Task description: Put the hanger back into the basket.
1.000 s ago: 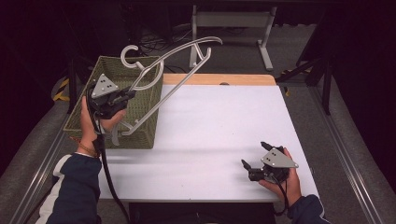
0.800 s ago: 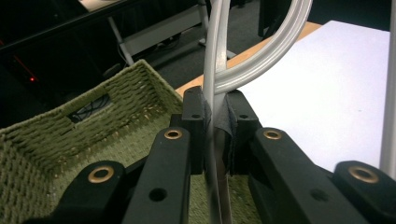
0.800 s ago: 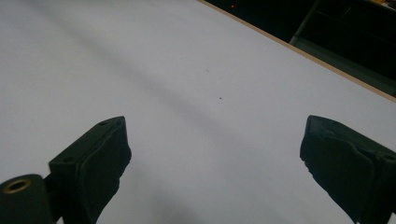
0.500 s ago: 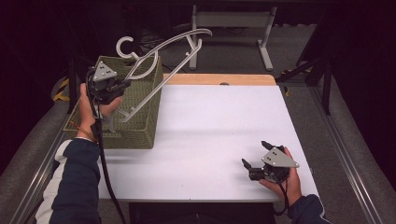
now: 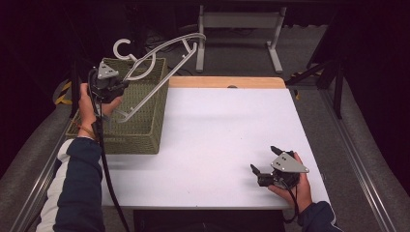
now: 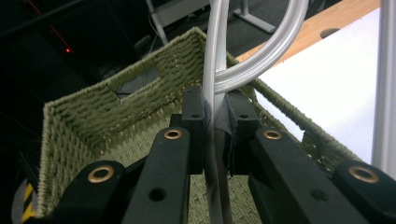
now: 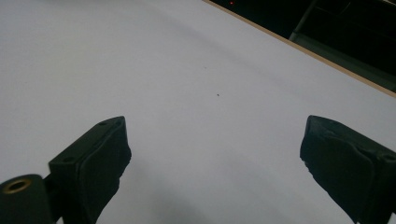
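Note:
My left gripper (image 5: 116, 88) is shut on a grey plastic clothes hanger (image 5: 159, 58) and holds it up over the green woven basket (image 5: 140, 133) at the table's left side. The hanger's hook (image 5: 123, 48) points up and left, and its far end reaches past the basket toward the back. In the left gripper view the jaws pinch the hanger's thin bar (image 6: 214, 70) above the basket's inside (image 6: 116, 126). My right gripper (image 5: 263, 162) rests open near the front right of the white table (image 5: 227, 125), its fingers (image 7: 93, 158) spread wide over bare surface.
A wooden strip (image 5: 227, 82) runs along the table's far edge. A metal stand (image 5: 239, 24) sits on the dark floor behind the table. The basket has a cut-out handle (image 6: 140, 79) in its far wall.
The left gripper has carried the hanger further left and slightly toward the back, over the basket. The right gripper has stayed where it was.

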Demonstrator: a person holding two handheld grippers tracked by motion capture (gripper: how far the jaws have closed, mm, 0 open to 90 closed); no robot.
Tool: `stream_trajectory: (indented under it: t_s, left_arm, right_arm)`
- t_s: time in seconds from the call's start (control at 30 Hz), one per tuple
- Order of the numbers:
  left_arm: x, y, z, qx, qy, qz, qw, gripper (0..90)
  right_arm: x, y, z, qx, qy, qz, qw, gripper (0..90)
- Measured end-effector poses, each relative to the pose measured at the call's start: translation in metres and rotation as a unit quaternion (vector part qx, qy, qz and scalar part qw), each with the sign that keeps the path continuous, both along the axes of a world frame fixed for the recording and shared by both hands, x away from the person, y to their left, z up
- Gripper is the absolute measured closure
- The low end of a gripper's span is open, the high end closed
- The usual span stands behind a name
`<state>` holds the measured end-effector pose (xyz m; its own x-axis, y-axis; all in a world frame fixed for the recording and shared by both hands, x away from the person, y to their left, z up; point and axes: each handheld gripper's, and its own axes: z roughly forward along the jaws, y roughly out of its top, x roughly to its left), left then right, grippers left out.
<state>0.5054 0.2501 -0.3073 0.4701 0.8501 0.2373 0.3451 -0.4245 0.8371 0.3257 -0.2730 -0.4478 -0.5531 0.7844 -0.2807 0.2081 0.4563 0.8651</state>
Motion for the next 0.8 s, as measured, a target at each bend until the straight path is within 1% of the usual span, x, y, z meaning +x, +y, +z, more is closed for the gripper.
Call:
stream_trajectory:
  t_s: [0.03,0.1,0.13,0.17,0.2,0.23,0.3,0.33,0.37,0.47,0.57,0.63,0.67,0.73,0.77,0.8]
  left_arm:
    - [0.001,0.001,-0.001,0.007,-0.001,0.002,1.0000,81.2]
    - [0.003,0.002,-0.003,0.005,0.003,0.004,1.0000,81.2]
    - [0.004,0.004,-0.005,0.008,0.005,0.006,0.9999,81.2]
    - [0.006,0.006,-0.008,0.006,0.010,0.009,0.9999,81.2]
    - [0.007,0.008,-0.010,0.004,0.011,0.013,0.9998,81.2]
    - [0.008,0.010,-0.012,0.005,0.016,0.015,0.9997,81.2]
    - [0.009,0.016,-0.016,0.005,0.022,0.021,0.9995,81.2]
    - [0.010,0.019,-0.019,0.004,0.030,0.026,0.9992,81.2]
    - [0.011,0.022,-0.021,0.009,0.037,0.028,0.9989,81.2]
    - [0.011,0.028,-0.026,0.018,0.051,0.032,0.9980,81.2]
    - [0.011,0.032,-0.029,0.029,0.057,0.042,0.9971,81.1]
    - [0.010,0.037,-0.032,0.011,0.065,0.036,0.9972,81.1]
    - [0.010,0.038,-0.035,0.006,0.064,0.040,0.9972,81.0]
    - [0.008,0.038,-0.035,0.006,0.060,0.036,0.9975,80.8]
    - [0.007,0.037,-0.036,-0.001,0.056,0.036,0.9978,80.7]
    - [0.007,0.037,-0.036,0.004,0.058,0.036,0.9976,80.7]
  right_arm:
    - [-0.001,0.000,0.000,-0.002,-0.003,-0.001,1.0000,8.4]
    - [-0.001,0.000,0.001,0.000,-0.002,0.000,1.0000,8.4]
    - [-0.001,0.001,0.001,0.000,-0.002,0.001,1.0000,8.4]
    - [-0.001,0.001,0.001,-0.004,-0.004,0.003,1.0000,8.4]
    - [-0.002,0.001,0.001,-0.003,-0.004,0.004,1.0000,8.4]
    - [-0.001,0.001,0.001,-0.002,-0.002,0.004,1.0000,8.5]
    - [-0.001,0.002,0.000,-0.011,0.005,0.004,0.9999,8.6]
    - [-0.001,0.002,-0.001,-0.017,0.007,0.004,0.9998,8.6]
    - [-0.001,0.003,-0.001,-0.021,0.008,0.007,0.9997,8.6]
    - [-0.001,0.005,0.000,-0.024,0.004,0.010,0.9997,8.6]
    - [-0.001,0.006,0.000,-0.032,0.001,0.006,0.9995,8.9]
    - [-0.001,0.005,0.001,-0.026,0.002,0.005,0.9997,9.3]
    - [-0.001,0.005,0.001,-0.026,0.002,0.005,0.9996,9.3]
    - [-0.001,0.005,0.002,-0.028,-0.001,0.005,0.9996,9.3]
    - [-0.001,0.005,0.002,-0.026,-0.001,0.006,0.9997,9.4]
    - [-0.001,0.005,0.002,-0.028,0.000,0.006,0.9996,9.4]
